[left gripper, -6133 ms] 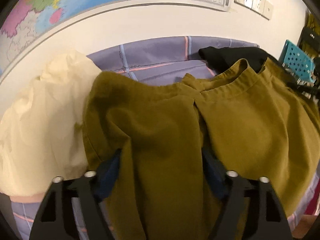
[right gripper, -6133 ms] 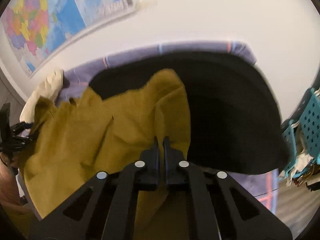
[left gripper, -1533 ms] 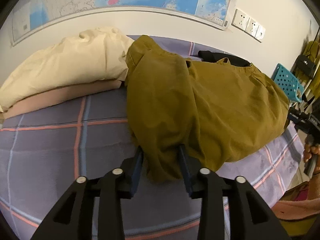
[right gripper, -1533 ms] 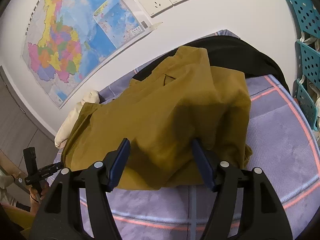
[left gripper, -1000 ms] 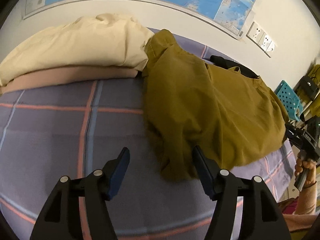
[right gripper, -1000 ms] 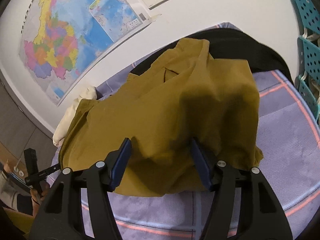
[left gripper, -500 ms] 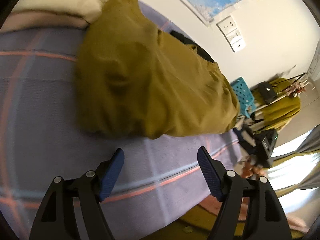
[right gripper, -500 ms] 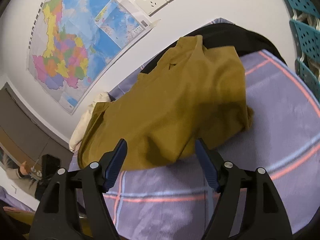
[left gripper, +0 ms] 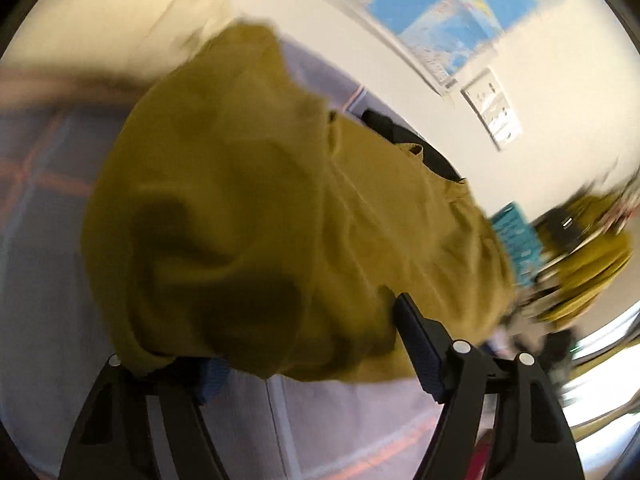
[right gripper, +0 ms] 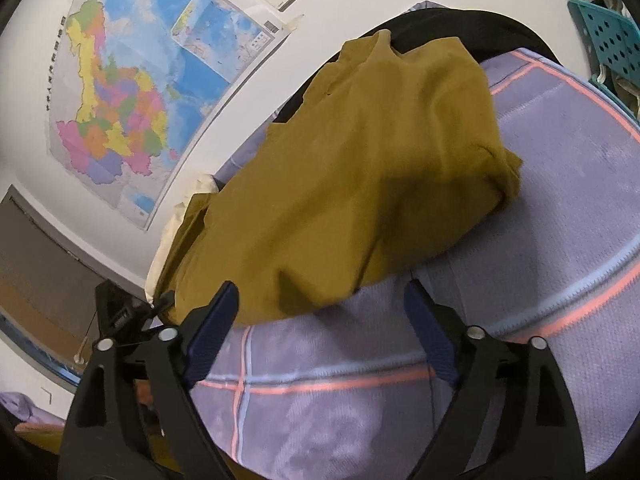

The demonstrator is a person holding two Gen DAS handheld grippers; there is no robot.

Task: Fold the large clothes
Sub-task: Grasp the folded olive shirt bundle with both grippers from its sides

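Mustard garment (right gripper: 352,168) heaped just beyond right hand-held gripper (right gripper: 320,300), jaws opening, nothing clamped.

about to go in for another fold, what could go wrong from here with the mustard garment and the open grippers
1. The mustard garment lies bunched, partly over a black garment; a deep grab might lift both.
2. The left gripper has folds draped over one finger; closing may pinch several layers.
3. The right gripper, jaws opening, sits at the hem; it could catch the plaid sheet.

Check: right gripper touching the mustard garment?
Apart. The right wrist view shows the right gripper with jaws opening, garment edge lying beyond the fingertips, plaid cover visible between them.
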